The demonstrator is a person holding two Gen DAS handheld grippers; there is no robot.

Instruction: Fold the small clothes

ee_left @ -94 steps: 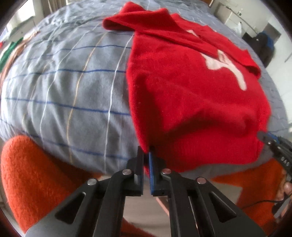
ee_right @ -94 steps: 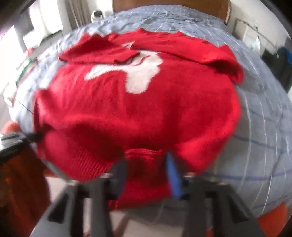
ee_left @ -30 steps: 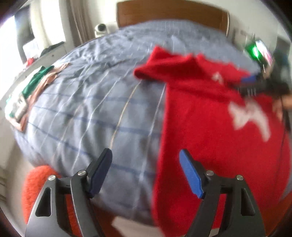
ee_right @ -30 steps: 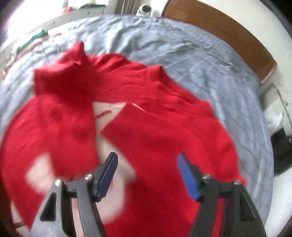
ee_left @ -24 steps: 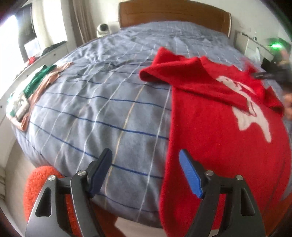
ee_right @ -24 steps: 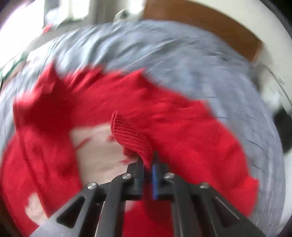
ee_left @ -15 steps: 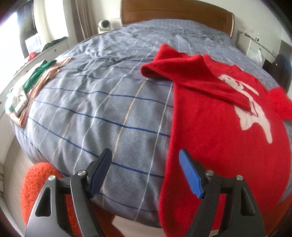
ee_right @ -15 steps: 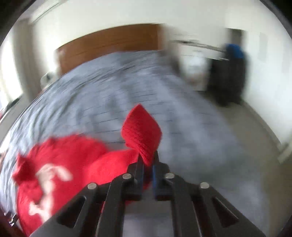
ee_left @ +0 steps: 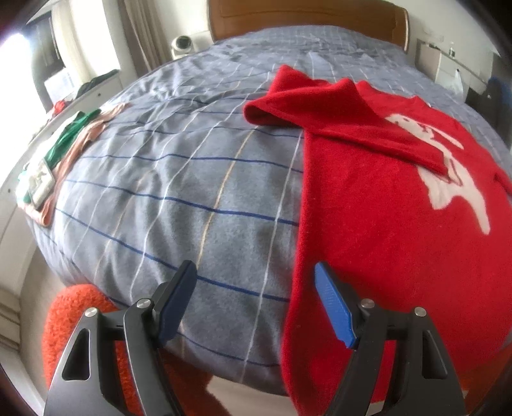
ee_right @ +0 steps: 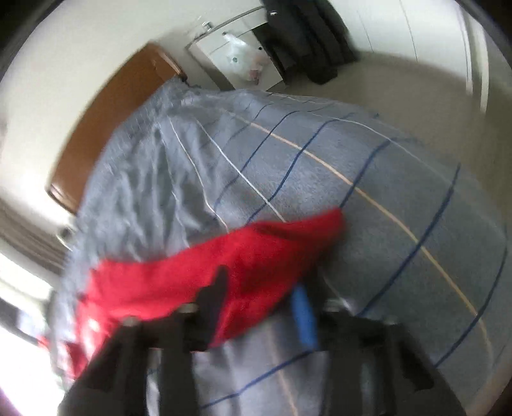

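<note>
A red knit sweater point(ee_left: 377, 204) with a white motif lies flat on the bed; one sleeve is folded across its chest. My left gripper point(ee_left: 256, 297) hovers open over the bed's near edge, just left of the sweater's side hem, holding nothing. In the blurred right wrist view, the other red sleeve point(ee_right: 243, 262) is stretched out sideways on the cover. My right gripper point(ee_right: 259, 304) is over it with its jaws opening; the sleeve lies between them, and the pads no longer press on it.
The bed point(ee_left: 179, 179) has a grey-blue checked cover and a wooden headboard point(ee_left: 307, 16). Folded clothes point(ee_left: 54, 160) lie at its left edge. An orange rug point(ee_left: 73, 320) is on the floor below. A white cabinet point(ee_right: 236, 57) and dark bags stand right of the bed.
The right gripper closed on the sleeve cuff, swung it out away from the sweater's body to the right, and now spreads its jaws. The left gripper stayed open and nearly still.
</note>
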